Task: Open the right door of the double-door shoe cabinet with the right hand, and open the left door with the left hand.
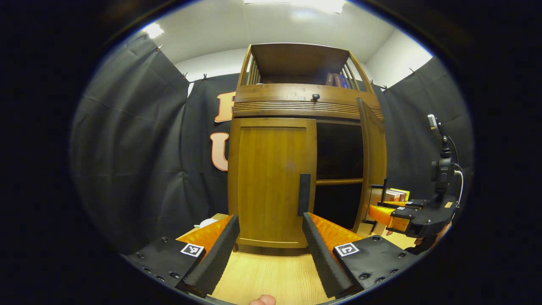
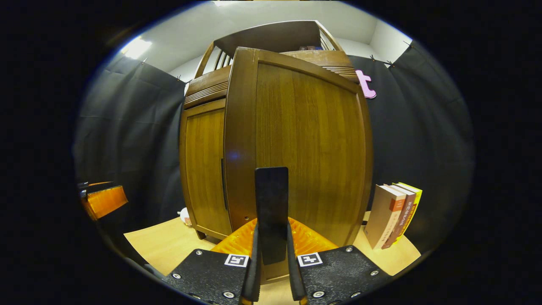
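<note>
The shoe cabinet (image 1: 296, 140), a tall brown wooden unit with 2 doors, stands on a pale wooden table (image 1: 271, 275) against the black booth wall. Its right door (image 2: 305, 144) is swung well out from the cabinet front; its left door (image 1: 271, 182) sits flush and closed.

The right gripper (image 2: 272, 271) is closed tight, both fingers pinching the dark vertical handle (image 2: 271, 212) of the right door. The left gripper (image 1: 269, 250) is spread wide in front of the cabinet, facing the left door, whose own dark handle (image 1: 304, 194) sits above and between its fingers, untouched.

Risks, as a judgement: pulling the right door further could strain the hinge or drag the cabinet across the table. The door's swing may also reach the 3 books (image 2: 394, 216) standing just right of the cabinet and tip them. The left gripper could close beside the slim handle and slip off it.

Behind the open door the cabinet is dark, with 1 shelf (image 1: 338, 181); I cannot tell what it holds. A few books (image 1: 336, 79) stand in the railed top of the cabinet.
</note>
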`<state>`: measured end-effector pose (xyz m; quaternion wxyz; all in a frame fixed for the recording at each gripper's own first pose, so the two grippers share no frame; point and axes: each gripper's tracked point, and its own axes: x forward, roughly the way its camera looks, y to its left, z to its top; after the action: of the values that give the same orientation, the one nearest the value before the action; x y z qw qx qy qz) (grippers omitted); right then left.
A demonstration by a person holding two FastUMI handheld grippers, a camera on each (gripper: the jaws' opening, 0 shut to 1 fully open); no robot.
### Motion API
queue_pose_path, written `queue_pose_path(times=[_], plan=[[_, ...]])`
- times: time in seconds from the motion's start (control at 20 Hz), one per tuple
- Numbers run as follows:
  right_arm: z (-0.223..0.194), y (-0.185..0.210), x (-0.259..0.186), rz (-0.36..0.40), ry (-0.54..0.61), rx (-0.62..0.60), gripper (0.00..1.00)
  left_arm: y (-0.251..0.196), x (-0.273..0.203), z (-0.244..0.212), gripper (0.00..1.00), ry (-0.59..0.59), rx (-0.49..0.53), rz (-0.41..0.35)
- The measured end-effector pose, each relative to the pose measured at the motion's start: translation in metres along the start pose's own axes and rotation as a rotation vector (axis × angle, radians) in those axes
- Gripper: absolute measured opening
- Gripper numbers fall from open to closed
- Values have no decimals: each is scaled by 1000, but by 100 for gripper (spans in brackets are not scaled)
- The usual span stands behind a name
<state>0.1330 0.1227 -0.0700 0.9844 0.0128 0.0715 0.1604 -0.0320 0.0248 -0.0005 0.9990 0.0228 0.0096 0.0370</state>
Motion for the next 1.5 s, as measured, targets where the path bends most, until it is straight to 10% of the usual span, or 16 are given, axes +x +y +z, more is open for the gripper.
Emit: queue_pose_path(times=[0.9,1.5], plan=[[1,-148,-100,-321,3,-11,4,-69,-11,-6,99,25,-5,-156],[1,-188,-111,-219,-20,57,1,-58,-15,-23,100,65,-32,-115]])
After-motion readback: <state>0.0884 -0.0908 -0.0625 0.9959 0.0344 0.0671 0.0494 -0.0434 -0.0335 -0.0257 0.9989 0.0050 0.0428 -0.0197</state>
